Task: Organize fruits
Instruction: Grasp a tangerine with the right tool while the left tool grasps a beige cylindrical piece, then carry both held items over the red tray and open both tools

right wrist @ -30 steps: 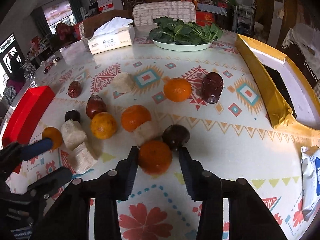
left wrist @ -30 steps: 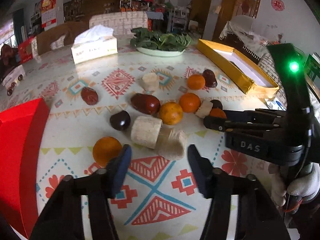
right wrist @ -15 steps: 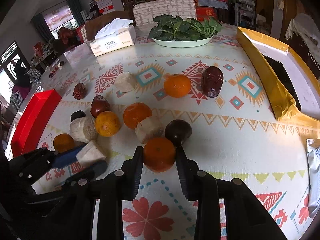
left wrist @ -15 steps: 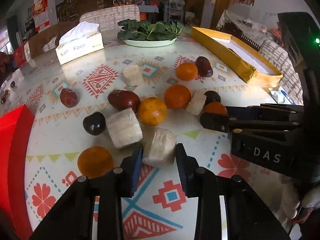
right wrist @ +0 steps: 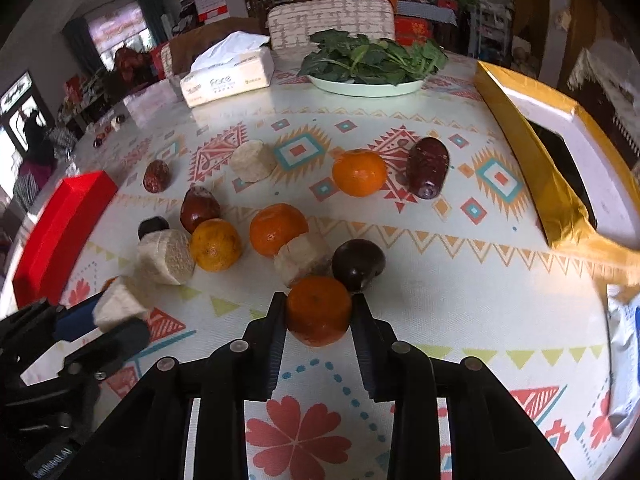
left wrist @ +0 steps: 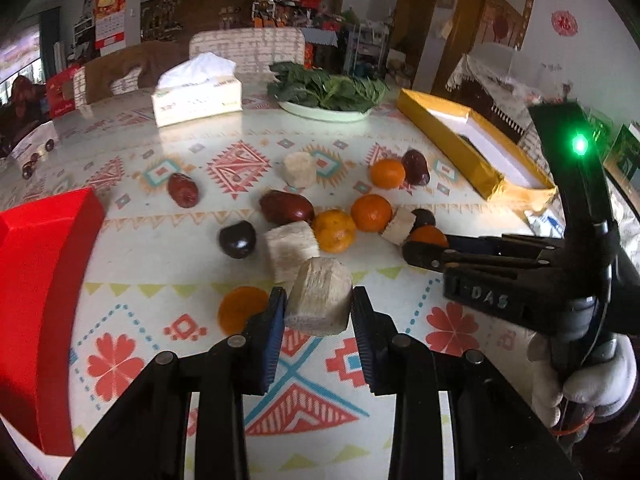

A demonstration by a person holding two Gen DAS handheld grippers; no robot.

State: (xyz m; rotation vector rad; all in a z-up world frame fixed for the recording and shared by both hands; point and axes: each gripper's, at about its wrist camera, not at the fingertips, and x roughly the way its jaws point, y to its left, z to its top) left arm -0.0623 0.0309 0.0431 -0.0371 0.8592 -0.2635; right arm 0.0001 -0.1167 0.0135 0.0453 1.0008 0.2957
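Observation:
My left gripper [left wrist: 319,312] is shut on a pale cut chunk [left wrist: 319,302] and holds it just above the patterned table. My right gripper [right wrist: 319,314] is shut on an orange mandarin [right wrist: 318,310]; it also shows in the left wrist view [left wrist: 428,236]. Loose fruit lies between: mandarins [right wrist: 279,229] [right wrist: 359,172], dark plums [right wrist: 359,264] [left wrist: 237,239], red dates [left wrist: 286,207] [right wrist: 427,167] and more pale chunks [left wrist: 291,250] [right wrist: 253,160]. A red box [left wrist: 36,280] stands at the left and a gold box [right wrist: 560,168] at the right.
A tissue box [left wrist: 197,98] and a plate of greens [left wrist: 326,94] stand at the back of the table. A white packet [right wrist: 624,344] lies at the right edge. Chairs and room furniture are beyond the table.
My left gripper closed on the pale chunk and raised it slightly. My right gripper closed on the mandarin and holds it.

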